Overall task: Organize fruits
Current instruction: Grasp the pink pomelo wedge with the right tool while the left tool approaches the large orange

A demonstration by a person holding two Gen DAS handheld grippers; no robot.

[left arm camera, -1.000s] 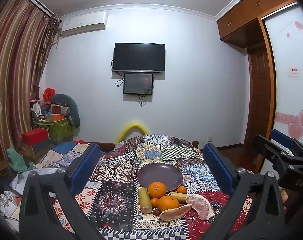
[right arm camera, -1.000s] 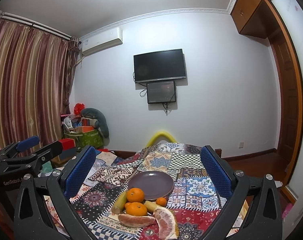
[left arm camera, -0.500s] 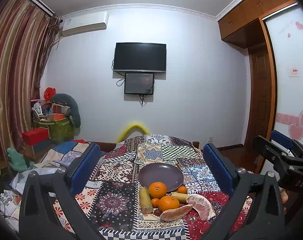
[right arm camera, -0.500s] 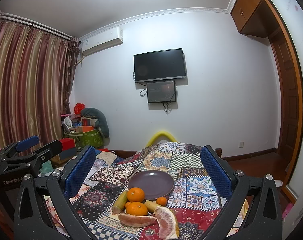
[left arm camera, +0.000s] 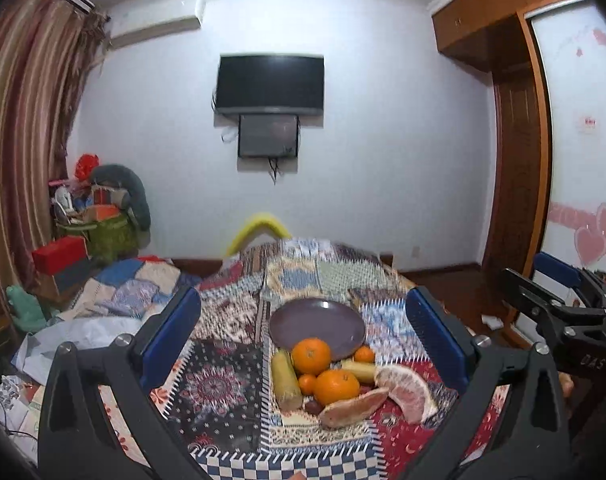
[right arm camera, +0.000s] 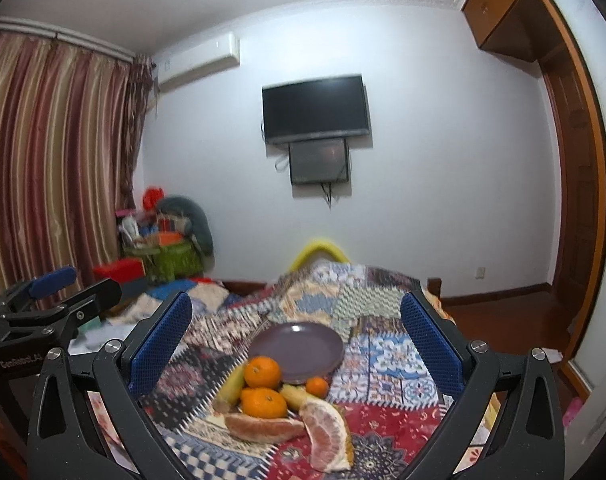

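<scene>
An empty purple plate (left arm camera: 317, 323) (right arm camera: 297, 346) sits on the patchwork tablecloth (left arm camera: 223, 380). In front of it lies a pile of fruit: two big oranges (left arm camera: 311, 355) (left arm camera: 337, 386), small tangerines (left arm camera: 364, 354), yellow cane-like pieces (left arm camera: 286, 380) and two pomelo wedges (left arm camera: 407, 390) (left arm camera: 353, 406). The same pile shows in the right wrist view, with an orange (right arm camera: 263, 371) and a pomelo wedge (right arm camera: 329, 432). My left gripper (left arm camera: 303, 336) is open and empty, above the near table edge. My right gripper (right arm camera: 297, 340) is open and empty, also short of the fruit.
A wall TV (left arm camera: 270, 83) hangs behind the table. A cluttered green basket (left arm camera: 103, 232) and red box (left arm camera: 59, 254) stand at left by the curtain. A wooden door (left arm camera: 517, 184) is at right. A yellow chair back (left arm camera: 259, 228) rises behind the table.
Both cameras have tilted down and moved slightly closer to the table; the fruit and plate sit lower and larger in view. Both grippers stay open.
</scene>
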